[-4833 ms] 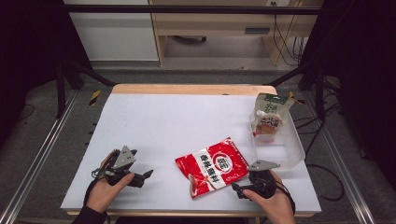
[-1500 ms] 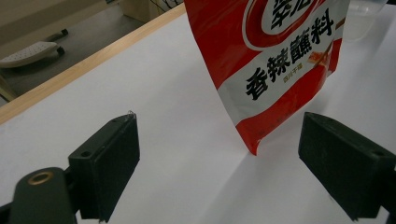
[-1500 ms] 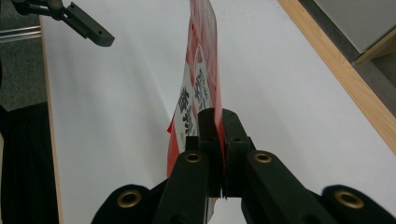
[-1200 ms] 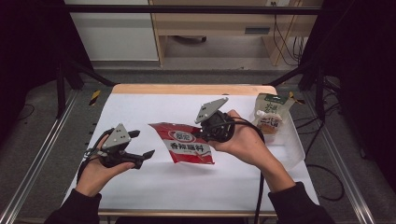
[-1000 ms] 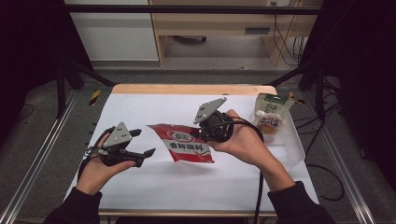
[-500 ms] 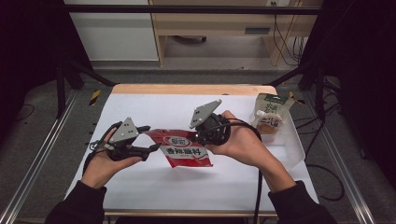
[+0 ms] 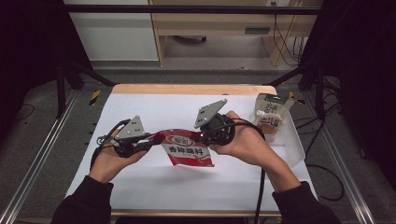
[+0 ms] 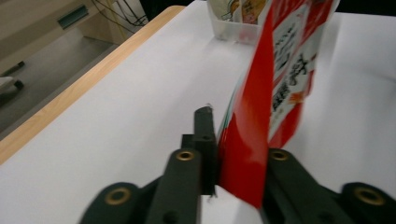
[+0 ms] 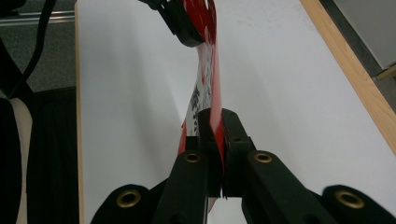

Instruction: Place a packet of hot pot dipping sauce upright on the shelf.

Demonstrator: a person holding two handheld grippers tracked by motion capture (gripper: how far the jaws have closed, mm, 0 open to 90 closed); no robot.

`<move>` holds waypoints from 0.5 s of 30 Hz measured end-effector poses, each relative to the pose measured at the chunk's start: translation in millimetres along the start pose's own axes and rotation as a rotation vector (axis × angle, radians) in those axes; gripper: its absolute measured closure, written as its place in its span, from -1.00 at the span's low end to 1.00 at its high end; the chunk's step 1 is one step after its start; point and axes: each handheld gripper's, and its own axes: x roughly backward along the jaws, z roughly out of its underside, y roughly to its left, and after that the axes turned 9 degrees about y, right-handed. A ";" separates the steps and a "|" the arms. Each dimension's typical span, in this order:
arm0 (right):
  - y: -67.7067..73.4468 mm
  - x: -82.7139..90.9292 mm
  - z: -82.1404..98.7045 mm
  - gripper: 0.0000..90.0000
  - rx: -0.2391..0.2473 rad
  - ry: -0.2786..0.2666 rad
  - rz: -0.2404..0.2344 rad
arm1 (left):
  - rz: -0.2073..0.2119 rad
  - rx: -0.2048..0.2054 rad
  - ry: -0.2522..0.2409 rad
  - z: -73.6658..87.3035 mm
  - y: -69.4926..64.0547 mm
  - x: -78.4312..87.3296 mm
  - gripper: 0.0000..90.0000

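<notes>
Across the white bench [image 7: 154, 186], lit against a dark room, the work sits near the middle. At the right edge stands a clear plastic bin [image 7: 292, 140] with a pale snack bag [image 7: 271, 114] upright in it, well apart from the hands. The thing in hand is the red pouch [image 7: 187, 149], held up off the bench between the two tools, its printed face towards the high camera and its lower edge hanging free.

The right gripper [image 7: 204, 135] is clenched on the pouch's right upper corner; in its own view the red film [image 9: 212, 126] runs pinched between the fingers [image 9: 233, 130]. The left gripper [image 7: 152, 138] has just been closing, and its fingers [image 8: 205, 135] now grasp the pouch's left edge [image 8: 245, 158] (the film stands edge-on between them, though that picture is blurred).

My judgement of the risks: with both ends clamped, pulling the hands apart too hard could tear the film or burst a seam. The left hold looks shallow, close to the edge, so the pouch could slip out of it and swing down from the right gripper. A twist between the hands would crease the pouch.
</notes>
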 end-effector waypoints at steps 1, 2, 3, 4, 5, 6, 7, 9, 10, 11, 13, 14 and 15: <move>-1.4 1.1 1.7 0.99 -0.002 0.000 -0.001 | 0.002 -0.003 0.006 -3.5 -0.9 0.2 0.97; -3.0 2.3 3.6 0.99 -0.009 0.002 0.008 | 0.002 -0.002 0.008 -5.3 -1.4 -0.1 0.98; -3.7 3.0 4.5 0.99 -0.011 0.005 0.008 | 0.003 -0.005 0.015 -7.1 -1.7 -0.2 0.99; -4.5 3.5 5.4 0.98 -0.009 0.008 0.011 | 0.005 -0.004 0.016 -9.1 -2.4 -0.7 0.99; -5.4 4.1 6.6 0.98 -0.009 0.010 0.012 | 0.008 -0.008 0.021 -11.6 -3.4 -1.2 0.99; -6.7 4.7 8.4 0.97 -0.003 0.020 0.011 | 0.009 -0.012 0.028 -13.1 -4.0 -1.3 0.99; -6.9 4.9 9.4 0.96 -0.005 0.027 0.013 | 0.010 -0.012 0.035 -15.0 -5.1 -1.6 0.99; -7.5 5.0 11.9 0.88 0.001 0.040 0.025 | 0.015 -0.019 0.048 -18.8 -6.9 -2.2 1.00; -7.5 5.1 12.9 0.84 0.007 0.053 0.031 | 0.015 -0.023 0.058 -20.5 -7.9 -3.0 1.00; -7.5 5.4 13.7 0.77 0.015 0.065 0.034 | 0.012 -0.025 0.072 -21.7 -9.0 -4.0 1.00; -6.5 5.8 13.9 0.58 0.026 0.082 0.038 | 0.009 -0.022 0.086 -23.1 -10.2 -6.1 1.00; -5.3 6.0 13.2 0.48 0.026 0.092 0.052 | 0.009 -0.019 0.088 -23.4 -10.4 -6.6 1.00; -5.0 6.3 12.2 0.40 0.037 0.104 0.061 | 0.009 -0.019 0.088 -23.6 -10.3 -6.9 1.00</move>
